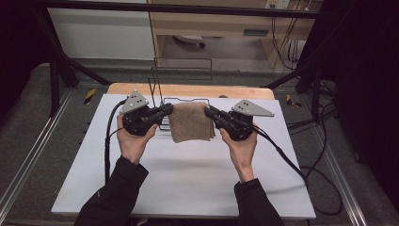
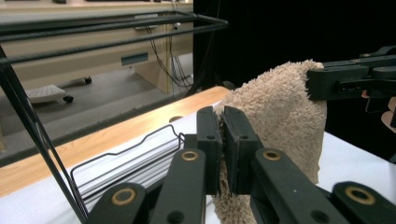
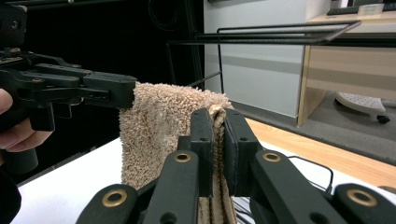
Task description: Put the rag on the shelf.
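A folded beige towel (image 1: pixel 190 123) hangs in the air above the white counter (image 1: pixel 188 179), stretched between the two grippers by its upper corners. Its pile is thick and looped, a sandy tan all over, and in the right gripper view (image 3: pixel 159 121) several layers show at the folded edge. The lower edge hangs loose, clear of the counter top in the high view.

The left gripper (image 1: pixel 165 112) is clenched on the towel's left upper corner; in the left gripper view its own jaws (image 2: pixel 222 140) press flat against the cloth with the pile bulging out below them. The right gripper (image 1: pixel 210 113) is clenched on the right upper corner, and in its own view (image 3: pixel 215 140) the folded edge sticks up between the pads.

Just behind the towel, a black wire rack (image 1: pixel 162 101) stands on the counter, with pale flat strips lying in its base (image 2: pixel 135 163); what they are cannot be told. Beyond the counter's wooden far edge (image 1: pixel 188 89) runs a grey floor, then a pale cabinet (image 1: pixel 226 23) with a small label (image 1: pixel 255 32) too blurred to read.
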